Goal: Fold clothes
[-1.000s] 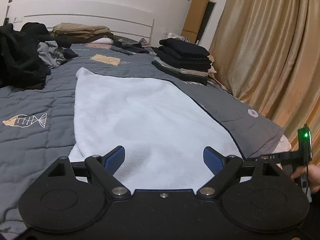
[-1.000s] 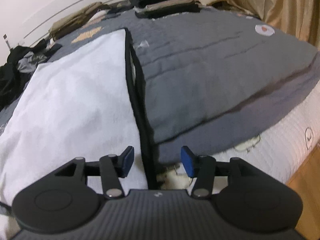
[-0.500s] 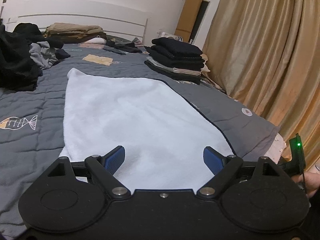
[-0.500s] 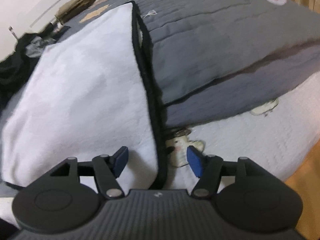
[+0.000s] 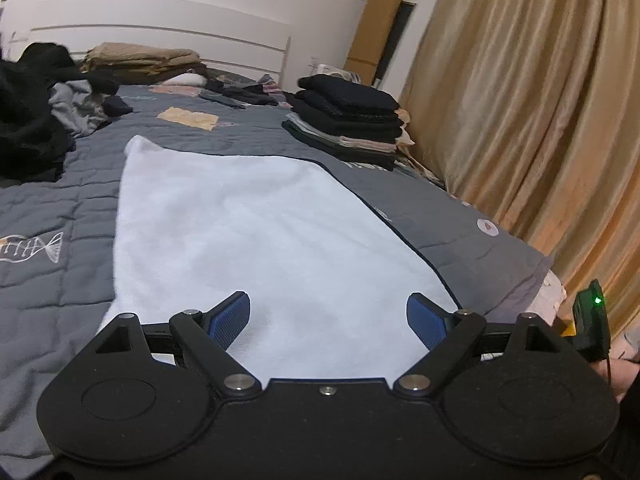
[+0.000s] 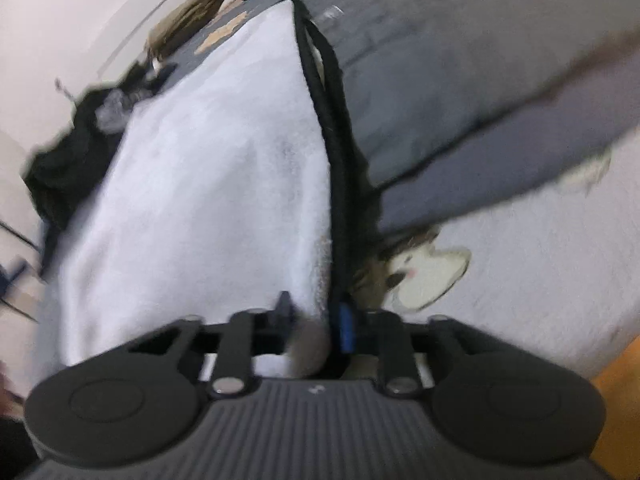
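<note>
Grey quilted bedspread (image 5: pixel 248 144), fish embroidery (image 5: pixel 30 246) at left; white headboard (image 5: pixel 160 36), tan curtains (image 5: pixel 532 100); folded dark stack (image 5: pixel 348 120) far right; no legible writing; white garment (image 5: pixel 248 232) spread flat mid-bed; left gripper (image 5: pixel 328 316) spread wide, empty above near hem; right gripper (image 6: pixel 316 320) closing on dark-trimmed near corner.

White fleecy garment (image 5: pixel 248 240) with black edging lies flat on the bed.

Left gripper (image 5: pixel 328 316) jaws wide apart; right gripper (image 6: pixel 316 320) closing (blurred).
</note>
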